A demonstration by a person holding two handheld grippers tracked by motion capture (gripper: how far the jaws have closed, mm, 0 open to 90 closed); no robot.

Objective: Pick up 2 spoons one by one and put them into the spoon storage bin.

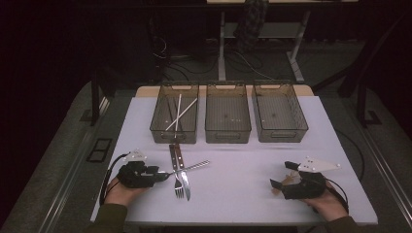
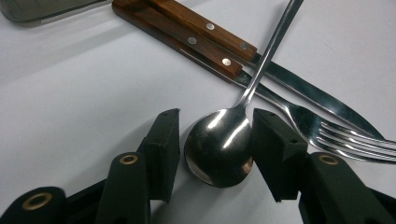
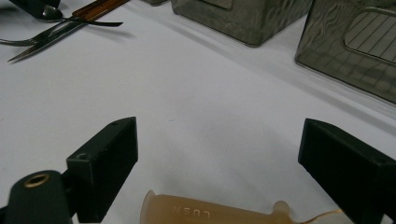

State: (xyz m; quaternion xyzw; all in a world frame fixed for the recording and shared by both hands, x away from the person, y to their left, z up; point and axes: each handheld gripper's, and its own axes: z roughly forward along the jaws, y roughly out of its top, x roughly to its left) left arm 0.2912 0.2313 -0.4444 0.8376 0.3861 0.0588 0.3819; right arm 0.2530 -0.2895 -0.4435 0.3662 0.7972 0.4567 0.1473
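A steel spoon [image 2: 219,144] lies on the white table [image 1: 243,194], its handle crossing a wood-handled knife [image 2: 308,91] and a wood-handled fork [image 2: 336,135]. My left gripper [image 2: 215,114] straddles the spoon's bowl: the right pad touches its rim, while a thin gap shows at the left pad. In the high view this left gripper [image 1: 164,175] sits low at the left, by the spoon [image 1: 192,167], fork [image 1: 179,187] and knife [image 1: 185,187]. My right gripper [image 1: 280,174] rests at the right, jaws wide apart. In its own view the right gripper [image 3: 219,128] grips nothing.
Three clear bins stand in a row at the back: the left bin [image 1: 174,136] holds white sticks [image 1: 177,114], then come the middle bin [image 1: 227,135] and right bin [image 1: 282,135]. An amber translucent piece [image 3: 210,212] sits low between the right jaws, touching neither.
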